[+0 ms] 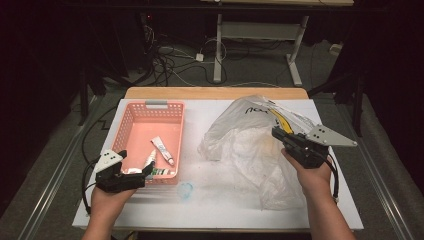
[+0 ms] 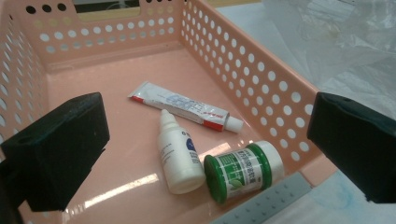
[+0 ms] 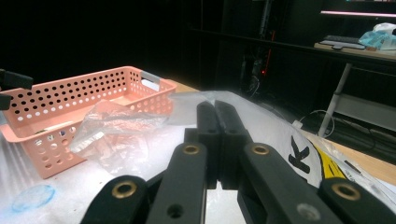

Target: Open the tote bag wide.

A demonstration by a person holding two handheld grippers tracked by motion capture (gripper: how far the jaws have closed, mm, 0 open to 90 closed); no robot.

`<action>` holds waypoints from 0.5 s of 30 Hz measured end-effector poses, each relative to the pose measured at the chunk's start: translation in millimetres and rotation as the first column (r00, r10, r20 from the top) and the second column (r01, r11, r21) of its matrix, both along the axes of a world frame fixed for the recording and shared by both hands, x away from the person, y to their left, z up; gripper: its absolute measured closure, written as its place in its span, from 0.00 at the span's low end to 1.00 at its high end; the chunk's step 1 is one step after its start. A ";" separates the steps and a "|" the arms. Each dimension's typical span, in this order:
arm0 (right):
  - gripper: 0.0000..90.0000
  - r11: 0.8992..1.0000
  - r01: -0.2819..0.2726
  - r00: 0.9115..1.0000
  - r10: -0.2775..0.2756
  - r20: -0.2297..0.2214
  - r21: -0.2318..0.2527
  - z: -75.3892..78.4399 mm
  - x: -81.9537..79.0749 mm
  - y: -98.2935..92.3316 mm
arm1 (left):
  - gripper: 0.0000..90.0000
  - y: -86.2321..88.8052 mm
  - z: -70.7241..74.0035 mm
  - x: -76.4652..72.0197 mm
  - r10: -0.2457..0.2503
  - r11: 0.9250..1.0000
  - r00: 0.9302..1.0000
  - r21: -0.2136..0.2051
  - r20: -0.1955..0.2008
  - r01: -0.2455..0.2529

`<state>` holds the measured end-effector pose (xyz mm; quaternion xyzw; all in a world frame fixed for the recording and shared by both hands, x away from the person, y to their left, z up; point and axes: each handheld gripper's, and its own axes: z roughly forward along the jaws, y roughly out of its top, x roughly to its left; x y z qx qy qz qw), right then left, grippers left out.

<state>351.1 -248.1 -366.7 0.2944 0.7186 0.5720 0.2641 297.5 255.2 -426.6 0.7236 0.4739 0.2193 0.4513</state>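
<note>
While the right claw [image 1: 278,133] pinches the plastic bag [image 1: 250,145], a white table [image 1: 210,200] stands amid dark surroundings.

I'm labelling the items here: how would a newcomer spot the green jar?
Find the pink perforated plastic basket. In its near corner lies a small round jar on its side. Unlike the white dropper bottle and white tube beside it, it has green rims.

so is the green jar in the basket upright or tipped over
Tipped over: the green-labelled white-capped plastic jar lies on its side on the pink perforated plastic basket's floor, beside the white dropper bottle.
</note>
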 end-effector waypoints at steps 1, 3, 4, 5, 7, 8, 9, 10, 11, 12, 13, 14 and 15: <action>1.00 1.000 0.004 1.000 -0.004 -0.010 -0.001 -1.0 0.7 -0.2 | 0.00 0.3 1.5 1.0 0.004 1.000 1.000 -0.004 0.000 -0.004; 1.00 1.000 0.004 1.000 -0.003 -0.016 0.006 -3.5 3.0 -0.2 | 0.00 0.1 5.7 4.6 0.006 1.000 1.000 0.007 -0.007 -0.006; 1.00 1.000 0.004 1.000 -0.004 -0.021 0.004 -4.1 3.2 0.3 | 0.00 -0.1 8.4 6.8 0.004 1.000 1.000 0.009 -0.011 -0.004; 1.00 1.000 0.001 1.000 -0.001 -0.019 -0.001 -4.2 3.2 1.0 | 0.00 -0.4 11.5 8.9 0.003 1.000 1.000 0.010 -0.012 -0.003; 1.00 1.000 -0.003 1.000 0.003 -0.012 -0.003 -3.6 2.8 2.1 | 0.00 -1.6 17.4 12.9 0.006 1.000 1.000 0.008 -0.011 -0.006; 1.00 1.000 -0.003 1.000 0.003 -0.012 -0.001 -3.4 2.5 2.8 | 0.00 -2.6 19.9 15.4 0.003 1.000 1.000 0.012 -0.012 -0.003; 1.00 1.000 -0.006 1.000 0.006 -0.015 -0.001 -3.8 2.0 3.7 | 0.00 -3.8 21.8 17.9 0.001 1.000 1.000 0.018 -0.013 -0.001; 1.00 1.000 -0.006 1.000 0.006 -0.015 -0.001 -3.8 2.0 3.7 | 0.00 -5.0 23.3 21.0 -0.003 1.000 1.000 0.015 -0.020 0.004; 1.00 1.000 -0.007 1.000 0.007 -0.014 0.000 -4.0 2.3 4.1 | 0.00 -5.9 24.9 23.9 -0.006 1.000 1.000 0.010 -0.028 0.007; 1.00 1.000 -0.007 1.000 0.007 -0.013 0.002 -4.0 2.4 4.1 | 0.00 -7.1 26.1 26.5 -0.008 1.000 1.000 0.007 -0.027 0.008; 1.00 1.000 -0.009 1.000 0.009 -0.014 0.004 -4.0 2.3 3.9 | 0.00 -8.1 27.4 29.0 -0.008 1.000 1.000 0.011 -0.028 0.008; 1.00 1.000 -0.010 1.000 0.010 -0.014 0.005 -4.0 2.1 3.7 | 0.00 -9.0 28.5 31.7 -0.009 1.000 0.999 0.008 -0.032 0.009; 1.00 1.000 -0.014 1.000 0.014 -0.011 0.006 -4.1 1.7 3.9 | 0.00 -9.9 29.6 34.1 -0.014 1.000 0.999 0.002 -0.035 0.014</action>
